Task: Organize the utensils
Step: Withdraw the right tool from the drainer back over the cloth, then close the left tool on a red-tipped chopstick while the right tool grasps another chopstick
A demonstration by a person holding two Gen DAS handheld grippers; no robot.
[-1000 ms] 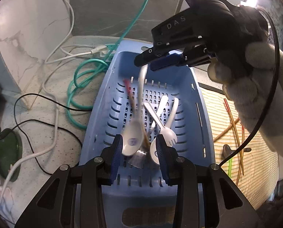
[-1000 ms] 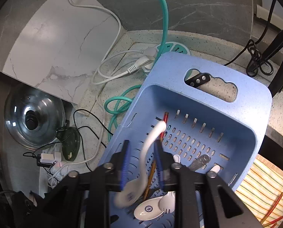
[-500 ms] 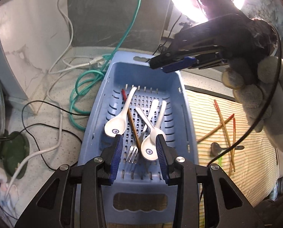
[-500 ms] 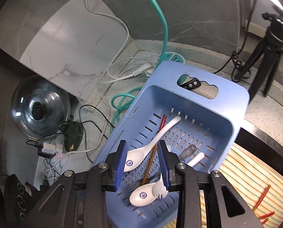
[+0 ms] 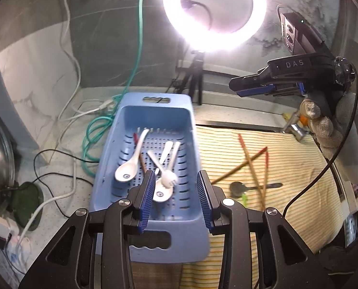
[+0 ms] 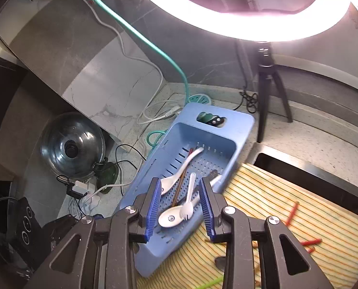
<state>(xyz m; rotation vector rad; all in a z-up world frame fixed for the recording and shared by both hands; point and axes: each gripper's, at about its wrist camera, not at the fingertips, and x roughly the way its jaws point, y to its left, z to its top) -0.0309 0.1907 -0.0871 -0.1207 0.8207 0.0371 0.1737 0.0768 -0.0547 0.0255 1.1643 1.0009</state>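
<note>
A blue slotted basket (image 5: 188, 130) (image 6: 239, 125) holds white spoons (image 5: 128, 168) (image 6: 176, 180), a white plastic fork (image 5: 165, 172) (image 6: 188, 202) and a brown chopstick. My left gripper (image 5: 175, 196) is open and empty, raised above the basket's near end. My right gripper (image 6: 180, 207) is open and empty, high above the basket; it also shows at the right of the left wrist view (image 5: 253, 89). Red and brown chopsticks (image 5: 253, 159) (image 6: 292, 214), a dark metal spoon (image 5: 241, 189) and a green stick (image 6: 209, 283) lie on the striped mat (image 5: 287, 180) (image 6: 299, 240).
Green hose (image 5: 94, 130) and white cables (image 5: 70, 118) lie left of the basket. A pot lid (image 6: 72, 145) and chargers (image 6: 80, 189) stand at far left. A ring light (image 5: 214, 12) on a tripod (image 6: 266, 91) stands behind. A sink edge (image 6: 311, 168) borders the mat.
The right gripper let go of the white spoon, which now lies in the basket, then rose and drew back to the right. The left gripper also lifted away.
</note>
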